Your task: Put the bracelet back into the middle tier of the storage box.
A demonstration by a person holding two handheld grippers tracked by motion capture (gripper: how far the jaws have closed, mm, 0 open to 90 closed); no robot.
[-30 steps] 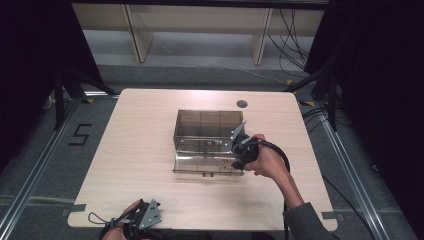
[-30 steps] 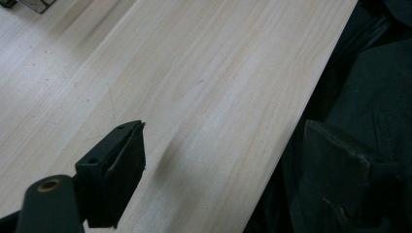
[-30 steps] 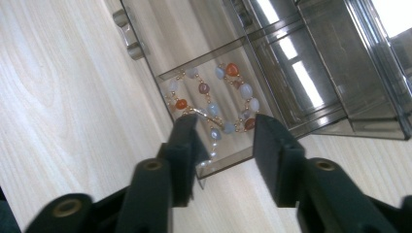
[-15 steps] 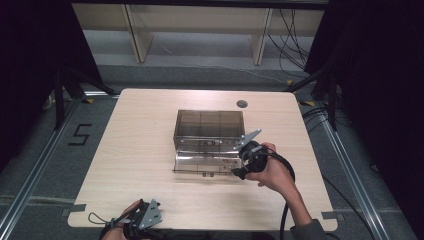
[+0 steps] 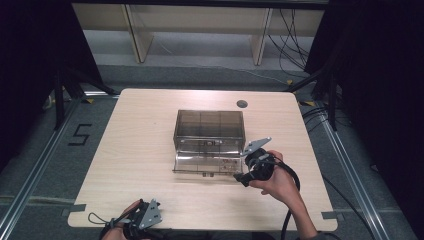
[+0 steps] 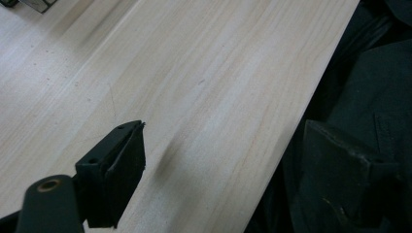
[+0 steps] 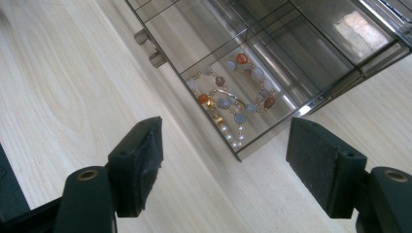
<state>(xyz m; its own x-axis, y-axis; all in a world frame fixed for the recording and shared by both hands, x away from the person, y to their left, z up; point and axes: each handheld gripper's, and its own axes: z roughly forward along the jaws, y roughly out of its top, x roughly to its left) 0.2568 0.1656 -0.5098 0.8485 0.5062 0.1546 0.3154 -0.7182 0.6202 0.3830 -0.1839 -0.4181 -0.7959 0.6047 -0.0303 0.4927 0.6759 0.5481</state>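
A smoky clear drawer box stands mid-table with its lowest drawer pulled out toward me. A beaded necklace of orange, blue and pearl beads lies in the drawer's end compartment. My right gripper hovers just off the drawer's right front corner. In the right gripper view it is open; its jaws have just been opening and nothing is between them. At the table's near edge my left gripper rests low and open, one jaw over the wood and one beyond the edge.
The pale wooden table has a round grommet behind the box. A cable trails from the right gripper off the front edge. Dark clothing lies just past the table's near edge. The floor at the left bears a "5".
My right gripper has drawn back from the drawer's front toward the near right, and its jaws have spread apart. The left gripper has stayed put.
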